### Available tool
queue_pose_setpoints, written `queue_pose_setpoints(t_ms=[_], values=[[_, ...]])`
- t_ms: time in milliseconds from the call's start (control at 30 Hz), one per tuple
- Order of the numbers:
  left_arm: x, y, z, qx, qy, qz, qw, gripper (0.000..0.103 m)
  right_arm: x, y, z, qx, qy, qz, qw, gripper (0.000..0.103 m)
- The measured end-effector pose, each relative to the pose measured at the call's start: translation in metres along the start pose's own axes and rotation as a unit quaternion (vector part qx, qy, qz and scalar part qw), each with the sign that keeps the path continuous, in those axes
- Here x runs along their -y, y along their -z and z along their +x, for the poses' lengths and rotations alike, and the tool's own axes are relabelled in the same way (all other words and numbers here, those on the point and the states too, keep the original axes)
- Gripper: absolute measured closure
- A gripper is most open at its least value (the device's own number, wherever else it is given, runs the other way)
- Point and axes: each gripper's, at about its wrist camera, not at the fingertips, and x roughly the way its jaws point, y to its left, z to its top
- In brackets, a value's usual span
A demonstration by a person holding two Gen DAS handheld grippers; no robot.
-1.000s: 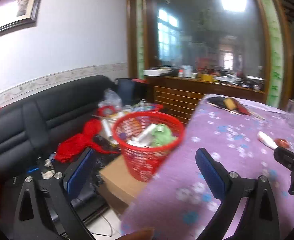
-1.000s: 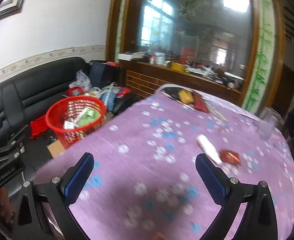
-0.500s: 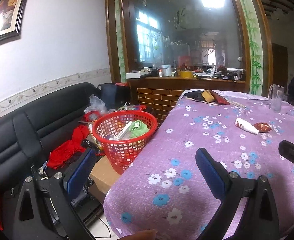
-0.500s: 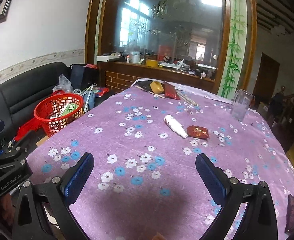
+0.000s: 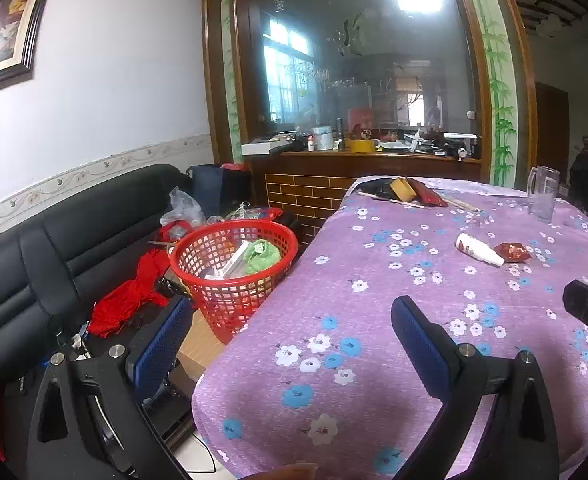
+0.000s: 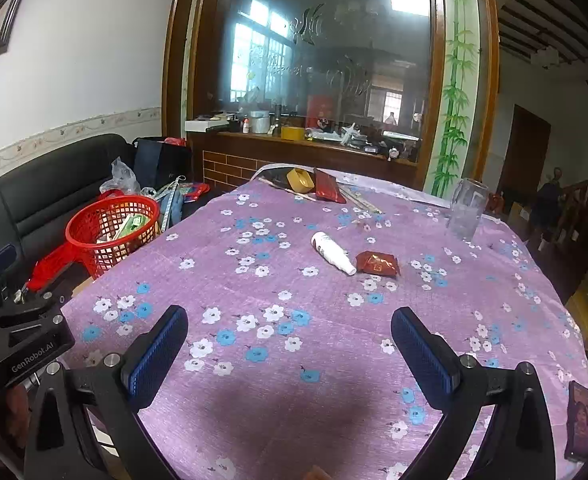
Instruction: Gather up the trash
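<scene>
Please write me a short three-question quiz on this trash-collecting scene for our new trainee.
1. True or false: the right hand-held gripper is holding the white bottle.
2. Multiple choice: the red wrapper lies (a) in the red basket, (b) on the purple tablecloth beside the white bottle, (c) on the sofa.
3. Fill in: the glass mug stands ___ on the table.

Key: 1 false, both grippers are open and empty, including the left hand-held gripper; 2 b; 3 upright.

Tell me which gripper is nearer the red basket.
Left. The left gripper hangs at the table edge just beside the red basket; the right gripper is farther right, over the table.
</scene>
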Motion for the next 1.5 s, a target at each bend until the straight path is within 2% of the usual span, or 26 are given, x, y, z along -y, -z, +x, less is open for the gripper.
queue_pose_setpoints(t_ms=[433,667,1500], values=[[-0.0021,0.0017,-0.0027,0.009,-0.007,-0.003,0.9999,0.004,-0.0038,0.0001,0.0,-0.004,-0.011,0.005,1.0,0.0],[0.0005,0.0063,-0.0013,0.009,-0.005,0.002,0.9999,0.004,-0.0045,-0.0069,-0.0058,0.009,-0.008,0.006,1.0,0.0],[-0.0012,0.0095,0.0032,0.003,-0.012,0.002,0.9999,0.004,-0.0077,-0.0023,0.0023,-0.006,-0.016,0.007,1.0,0.0]])
